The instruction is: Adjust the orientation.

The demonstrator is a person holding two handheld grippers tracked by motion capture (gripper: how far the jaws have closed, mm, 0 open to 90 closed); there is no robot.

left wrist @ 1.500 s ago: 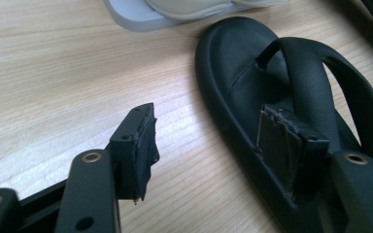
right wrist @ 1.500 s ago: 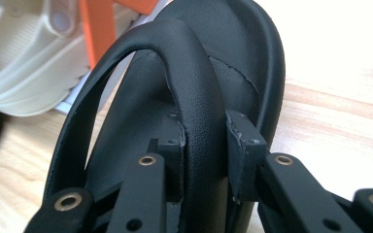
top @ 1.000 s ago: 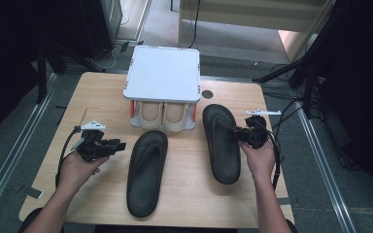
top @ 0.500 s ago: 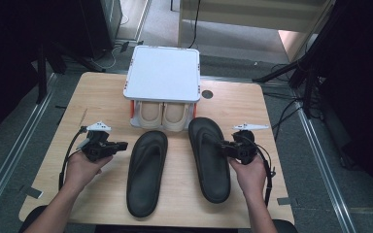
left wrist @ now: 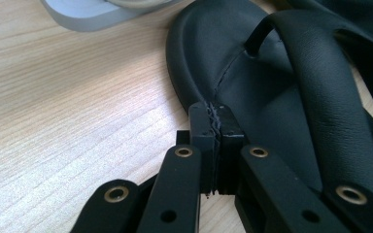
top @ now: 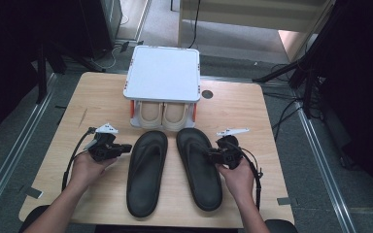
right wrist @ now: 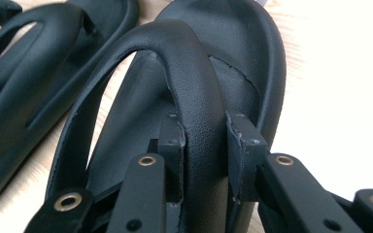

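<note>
Two black flip-flops lie side by side on the wooden table [top: 252, 116], toes toward the far side. My left gripper [top: 126, 148] is at the outer edge of the left flip-flop [top: 146, 170]. Its jaws [left wrist: 215, 121] are shut, pads pressed together with nothing between them, tips right at the sole's rim [left wrist: 184, 92]. My right gripper [top: 209, 155] reaches in from the right side of the right flip-flop [top: 199, 167]. It is shut on that flip-flop's strap [right wrist: 194, 73], which arches up between the two pads [right wrist: 206, 131].
A small shoe rack with a white top [top: 162, 73] stands at the far middle of the table, with a beige pair of shoes [top: 162, 114] under it, just beyond the flip-flops' toes. A round cable hole [top: 207, 94] sits to the rack's right.
My right gripper has pulled the right flip-flop leftward and nearer, so it now lies close beside the left one. The left hand has sunk slightly beside the left flip-flop.
</note>
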